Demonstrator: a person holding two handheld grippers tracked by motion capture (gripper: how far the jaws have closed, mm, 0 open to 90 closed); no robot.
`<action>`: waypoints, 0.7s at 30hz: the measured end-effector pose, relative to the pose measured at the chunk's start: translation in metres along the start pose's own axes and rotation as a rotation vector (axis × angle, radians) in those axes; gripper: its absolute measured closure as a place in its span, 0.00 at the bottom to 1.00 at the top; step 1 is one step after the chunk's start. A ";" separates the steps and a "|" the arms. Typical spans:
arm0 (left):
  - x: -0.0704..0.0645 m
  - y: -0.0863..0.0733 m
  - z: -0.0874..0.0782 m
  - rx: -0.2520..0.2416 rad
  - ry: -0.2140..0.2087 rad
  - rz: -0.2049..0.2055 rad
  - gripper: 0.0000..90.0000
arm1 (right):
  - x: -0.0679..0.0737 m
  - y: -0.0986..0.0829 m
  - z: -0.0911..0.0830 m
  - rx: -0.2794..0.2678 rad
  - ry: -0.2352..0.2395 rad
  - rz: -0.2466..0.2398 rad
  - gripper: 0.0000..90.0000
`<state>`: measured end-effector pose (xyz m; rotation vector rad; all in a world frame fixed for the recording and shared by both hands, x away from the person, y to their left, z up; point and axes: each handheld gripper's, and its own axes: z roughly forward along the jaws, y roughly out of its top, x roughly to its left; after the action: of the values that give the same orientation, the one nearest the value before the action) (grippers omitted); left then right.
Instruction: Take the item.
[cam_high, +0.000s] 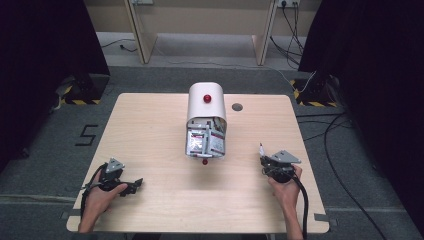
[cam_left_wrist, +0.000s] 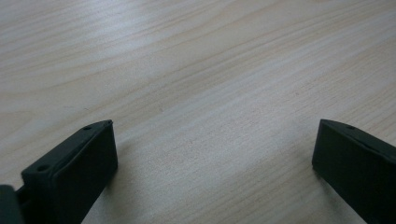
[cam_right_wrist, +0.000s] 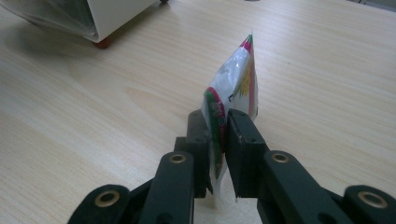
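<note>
My left tongs (cam_high: 134, 184) rest low over the bench (cam_high: 150, 130) at its near left side, with the jaws spread wide apart and nothing between them. In the left gripper view I see bare wood between the two black jaws. I think I keep this hand there because it has no work now, and it stays out of the way of the middle.

In the middle of the bench stands a white container (cam_high: 206, 107) with a rounded top and a red knob (cam_high: 207, 98). Its open front faces me, and printed packets (cam_high: 205, 141) are packed inside, so I can reach them from my side.

At the right, my right tongs (cam_right_wrist: 223, 135) are pressed together on one small sachet (cam_right_wrist: 236, 84), pinching its lower edge so that it stands upright above the jaws. It is held near the right edge of the bench, well apart from the container. I judge this grip on the edge is chosen to keep the thin sachet stiff and easy to put somewhere.
</note>
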<state>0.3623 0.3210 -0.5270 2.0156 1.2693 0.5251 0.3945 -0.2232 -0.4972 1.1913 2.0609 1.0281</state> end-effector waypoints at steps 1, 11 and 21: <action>0.000 0.000 0.000 0.000 0.000 0.000 0.00 | 0.000 0.000 0.001 0.002 -0.001 -0.002 0.88; 0.000 0.000 0.000 0.000 0.000 0.000 0.00 | 0.001 -0.005 0.006 0.019 0.009 0.013 0.82; 0.000 0.000 0.000 0.000 0.000 0.000 0.00 | 0.000 -0.005 0.008 0.033 0.031 0.077 0.71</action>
<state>0.3623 0.3210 -0.5270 2.0159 1.2695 0.5252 0.3978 -0.2226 -0.5060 1.2882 2.0777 1.0576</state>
